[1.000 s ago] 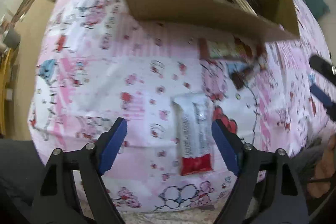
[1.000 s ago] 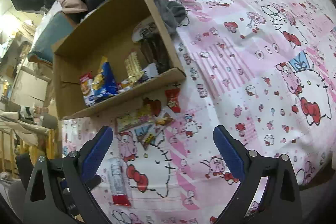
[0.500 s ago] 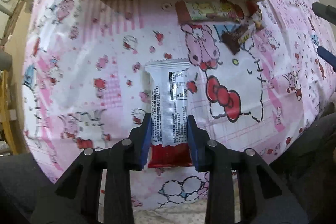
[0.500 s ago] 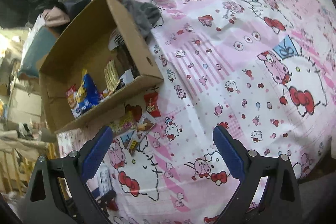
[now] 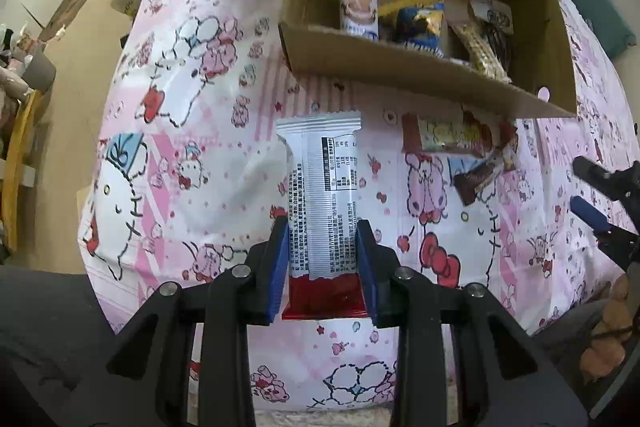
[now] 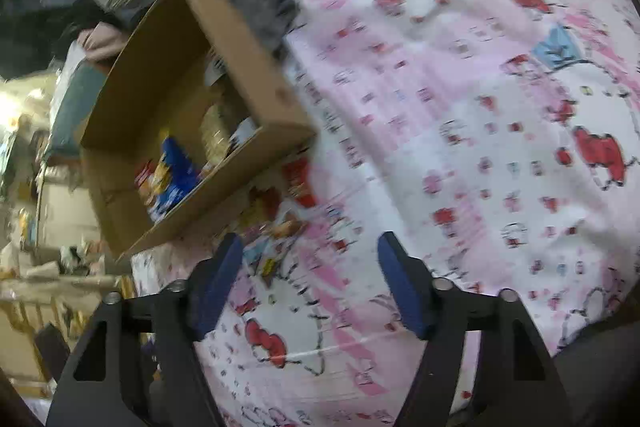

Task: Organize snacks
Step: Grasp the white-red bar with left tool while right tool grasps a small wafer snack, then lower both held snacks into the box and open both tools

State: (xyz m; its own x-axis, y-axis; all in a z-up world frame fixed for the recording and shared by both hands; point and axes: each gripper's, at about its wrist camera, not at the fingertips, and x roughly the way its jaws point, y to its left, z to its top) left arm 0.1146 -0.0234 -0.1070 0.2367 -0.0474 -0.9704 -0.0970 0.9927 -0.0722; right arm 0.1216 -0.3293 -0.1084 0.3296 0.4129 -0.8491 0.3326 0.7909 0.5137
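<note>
My left gripper (image 5: 322,227) is shut on a white and red snack bar (image 5: 322,187), its blue pads pressing the wrapper's sides, held above the pink bedsheet. Ahead stands a cardboard box (image 5: 408,69) holding several snack packets (image 5: 358,7). Loose snacks (image 5: 452,137) lie on the sheet by the box's front wall. My right gripper (image 6: 310,247) is open and empty above the sheet, near the box (image 6: 192,107) and the loose snacks (image 6: 296,179). The right wrist view is blurred. The right gripper also shows at the right edge of the left wrist view (image 5: 596,195).
The pink cartoon-print bedsheet (image 5: 180,131) covers the bed, whose left edge drops to a beige floor (image 5: 72,67). A grey cloth (image 6: 272,11) lies against the box's far side. Pillows and clutter sit behind the box.
My left gripper closed on the snack bar and lifted it toward the box. My right gripper narrowed its opening and swung closer to the loose snacks.
</note>
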